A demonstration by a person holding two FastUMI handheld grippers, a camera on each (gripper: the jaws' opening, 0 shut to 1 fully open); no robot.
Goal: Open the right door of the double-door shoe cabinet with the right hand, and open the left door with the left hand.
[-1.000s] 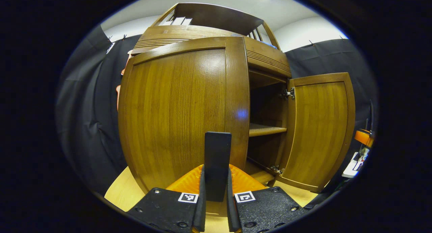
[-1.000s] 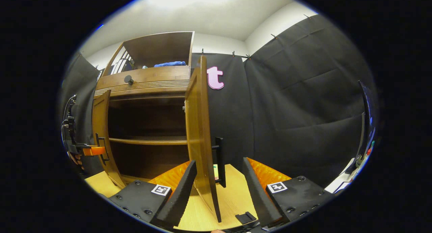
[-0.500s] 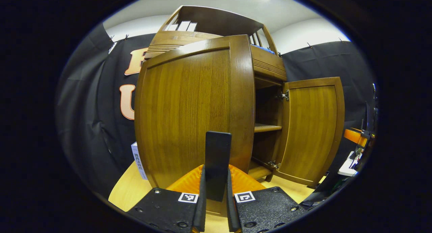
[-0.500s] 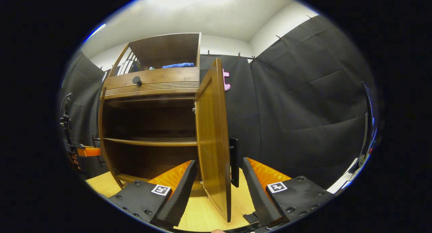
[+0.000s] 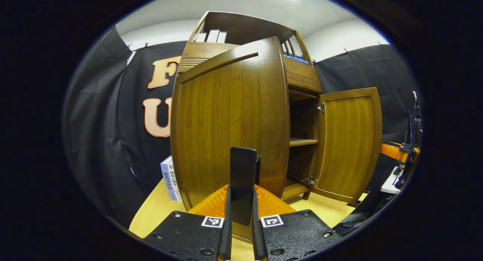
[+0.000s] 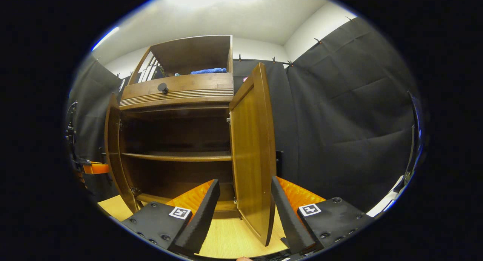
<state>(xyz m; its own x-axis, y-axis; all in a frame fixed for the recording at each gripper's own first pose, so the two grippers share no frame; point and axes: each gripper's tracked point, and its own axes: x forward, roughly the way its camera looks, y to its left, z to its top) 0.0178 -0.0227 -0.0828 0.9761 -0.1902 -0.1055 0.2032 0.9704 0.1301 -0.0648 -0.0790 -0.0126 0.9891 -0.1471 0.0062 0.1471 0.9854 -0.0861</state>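
Both doors stand wide: the right door swung out, released between the right hand-held gripper's parted fingers; the left hand-held gripper clenches the left door's handle. Only letting go seems left.

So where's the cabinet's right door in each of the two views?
Left gripper view: right door stands right of centre, swung open, inner face showing.
Right gripper view: right door stands at centre, above the gap of the open tongs.
Shared landmark: the middle shelf.
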